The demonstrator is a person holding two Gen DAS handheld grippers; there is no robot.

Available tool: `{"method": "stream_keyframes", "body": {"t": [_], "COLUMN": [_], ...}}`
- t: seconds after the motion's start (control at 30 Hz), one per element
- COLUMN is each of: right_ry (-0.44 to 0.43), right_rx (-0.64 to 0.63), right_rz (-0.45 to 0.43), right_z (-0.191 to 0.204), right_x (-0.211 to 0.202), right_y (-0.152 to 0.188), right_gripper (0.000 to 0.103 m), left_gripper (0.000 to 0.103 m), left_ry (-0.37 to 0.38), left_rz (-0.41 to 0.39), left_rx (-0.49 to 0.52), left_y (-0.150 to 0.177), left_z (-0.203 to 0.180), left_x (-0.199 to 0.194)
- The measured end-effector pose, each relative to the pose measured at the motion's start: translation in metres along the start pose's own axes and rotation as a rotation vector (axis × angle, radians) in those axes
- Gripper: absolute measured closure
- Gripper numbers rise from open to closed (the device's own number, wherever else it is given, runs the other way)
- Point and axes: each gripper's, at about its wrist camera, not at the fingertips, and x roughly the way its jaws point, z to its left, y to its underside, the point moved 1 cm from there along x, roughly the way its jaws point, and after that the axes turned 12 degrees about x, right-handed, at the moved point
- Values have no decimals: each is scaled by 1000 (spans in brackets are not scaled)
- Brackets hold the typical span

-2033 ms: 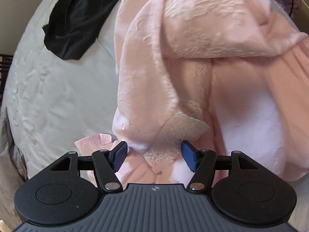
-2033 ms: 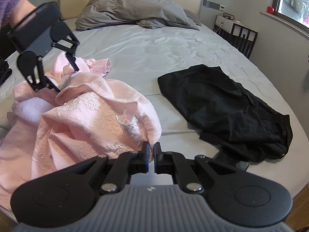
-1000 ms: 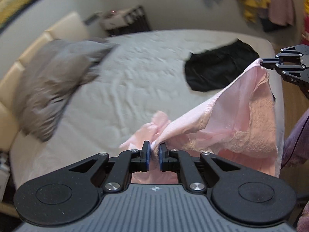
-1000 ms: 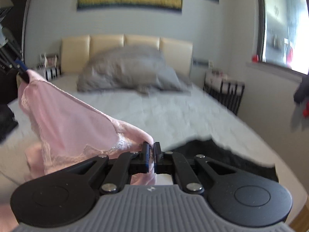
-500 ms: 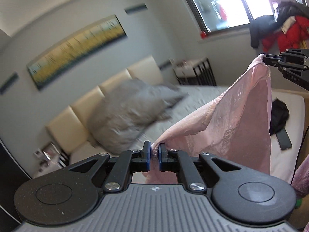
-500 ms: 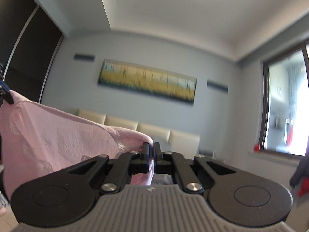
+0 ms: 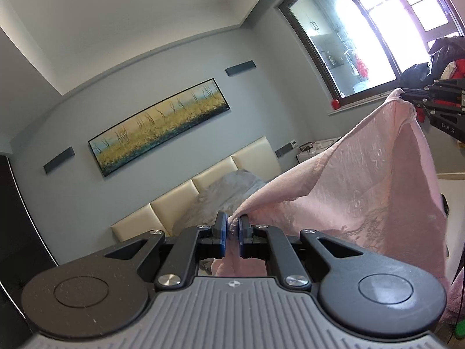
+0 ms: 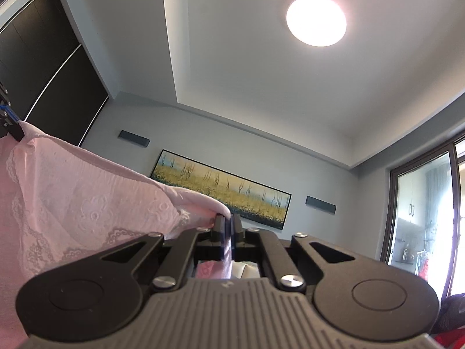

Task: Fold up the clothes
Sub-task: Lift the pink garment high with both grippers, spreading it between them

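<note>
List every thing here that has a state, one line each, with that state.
left gripper: shut on the pink garment.
right gripper: shut on the pink garment.
pink garment: lifted, hanging spread between both grippers, not folded.
ceiling light: on.

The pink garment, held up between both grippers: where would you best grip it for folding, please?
Probably where it is pinched now: the two top corners of the pink garment, left gripper and right gripper each entering from its own outer side. The upper edge spans between them and the lace-trimmed body hangs open.

Garment (image 7: 363, 192) stretched between left claw (image 7: 232, 229) and right claw (image 8: 228, 229).
</note>
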Motion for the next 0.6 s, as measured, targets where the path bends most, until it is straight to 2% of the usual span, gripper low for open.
{"method": "stream_keyframes", "body": {"t": [0.2,0.4,0.6], "right_ry": [-23,-15,15], "right_rx": [46,13,-41], "right_rz": [134,260,310], "right_z": [-10,-14,-7], "right_x": [40,106,188], "right_y": [16,51,84], "right_gripper": [99,99,99], "left_gripper": [97,97,97], "left_ry": [35,65,47], "left_rz": [65,146,184], "left_rx": [-7,-23,-69], "left_y": [14,37,51], "left_z": [-8,-6,17], "left_x": [40,117,199]}}
